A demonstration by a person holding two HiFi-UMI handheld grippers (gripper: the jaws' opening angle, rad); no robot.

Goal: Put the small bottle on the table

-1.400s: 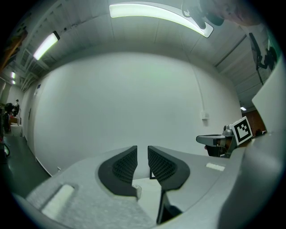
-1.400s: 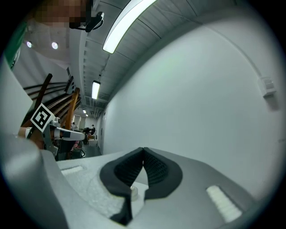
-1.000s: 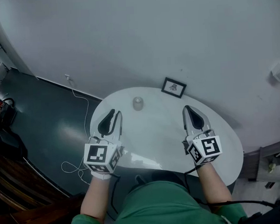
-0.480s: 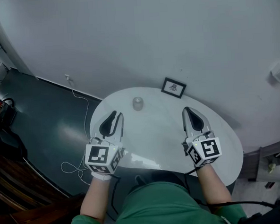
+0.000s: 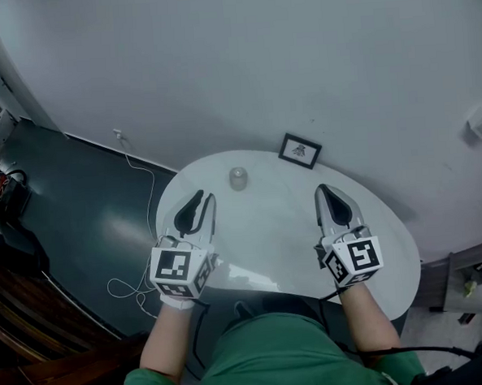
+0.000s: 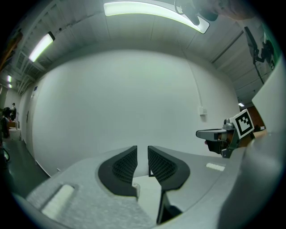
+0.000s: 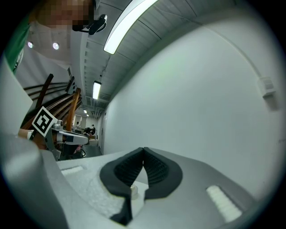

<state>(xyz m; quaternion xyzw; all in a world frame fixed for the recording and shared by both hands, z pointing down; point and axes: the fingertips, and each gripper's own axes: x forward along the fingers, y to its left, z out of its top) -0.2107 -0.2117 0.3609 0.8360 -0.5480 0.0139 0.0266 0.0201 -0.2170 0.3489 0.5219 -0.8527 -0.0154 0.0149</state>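
Both tongs hover over the white table [image 5: 269, 251] with nothing in them. Your left tongs [image 5: 201, 200], at 9 o'clock, have jaws drawn in to a thin slit. Your right tongs [image 5: 323, 189], at 3 o'clock, have tips pressed together. The small bottle [image 5: 238, 178] stands on the tabletop at 12 o'clock, well apart from both, with a framed picture [image 5: 299, 151] at 1 o'clock.

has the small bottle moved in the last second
No: the small pale translucent bottle stands just where it was, left of the black-framed picture.
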